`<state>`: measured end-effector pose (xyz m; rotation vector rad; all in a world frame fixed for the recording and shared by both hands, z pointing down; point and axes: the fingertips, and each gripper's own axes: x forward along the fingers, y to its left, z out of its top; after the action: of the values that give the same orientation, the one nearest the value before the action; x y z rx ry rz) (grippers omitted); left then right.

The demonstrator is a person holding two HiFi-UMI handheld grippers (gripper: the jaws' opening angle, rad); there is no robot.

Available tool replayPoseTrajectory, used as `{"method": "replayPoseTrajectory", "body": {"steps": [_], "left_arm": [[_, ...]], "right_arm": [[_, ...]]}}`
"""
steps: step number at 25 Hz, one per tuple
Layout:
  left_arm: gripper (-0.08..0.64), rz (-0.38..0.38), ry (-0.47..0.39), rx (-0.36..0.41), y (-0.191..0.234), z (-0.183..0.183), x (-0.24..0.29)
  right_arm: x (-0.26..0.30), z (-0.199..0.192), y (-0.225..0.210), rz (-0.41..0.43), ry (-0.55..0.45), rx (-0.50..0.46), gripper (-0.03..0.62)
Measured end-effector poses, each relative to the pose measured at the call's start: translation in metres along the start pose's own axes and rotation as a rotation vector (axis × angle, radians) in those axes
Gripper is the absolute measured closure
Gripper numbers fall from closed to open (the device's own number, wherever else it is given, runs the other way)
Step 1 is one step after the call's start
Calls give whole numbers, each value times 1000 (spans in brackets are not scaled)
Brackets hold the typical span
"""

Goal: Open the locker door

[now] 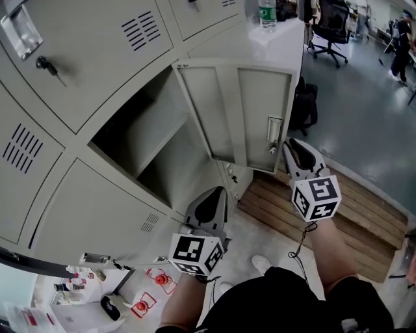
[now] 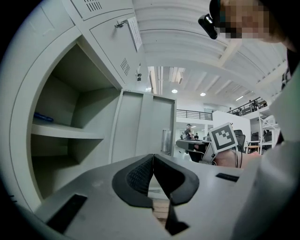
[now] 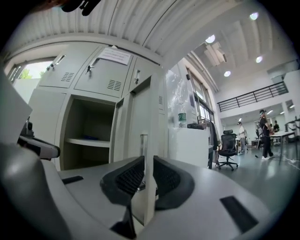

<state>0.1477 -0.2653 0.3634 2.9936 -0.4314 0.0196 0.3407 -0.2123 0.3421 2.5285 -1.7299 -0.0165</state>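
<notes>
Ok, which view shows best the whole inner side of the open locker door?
The head view: the locker door faces the camera, so its inner side shows, with the right gripper at its free edge. The left gripper view shows it slanted; the right gripper view shows mainly its edge, between the jaws.

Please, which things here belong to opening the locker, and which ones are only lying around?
For the job: locker door, right tongs closed on its edge.
Just lying about: water bottle, office chair, wooden pallet, key in another locker.
</notes>
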Motion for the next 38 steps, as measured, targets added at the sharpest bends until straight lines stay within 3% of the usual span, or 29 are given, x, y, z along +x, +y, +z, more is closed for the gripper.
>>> {"method": "replayPoseTrajectory", "body": {"steps": [3,13,24,32,38], "left_arm": [[543,5,-7,1,2,3,-18],[543,35,-20,8,10,7,-96],[543,46,-15,9,13,-4,-182],[543,77,-9,-6,5,-14,-211],[543,143,-32,2,-12,-6,-211]], "right_arm": [[-11,7,18,17,-12,12,537],[-45,5,124,179,24,34,538],[-95,0,220,258,33,32,538],[-122,-7,259,343,56,29,538],[-134,-3,262,440,54,13,538]]}}
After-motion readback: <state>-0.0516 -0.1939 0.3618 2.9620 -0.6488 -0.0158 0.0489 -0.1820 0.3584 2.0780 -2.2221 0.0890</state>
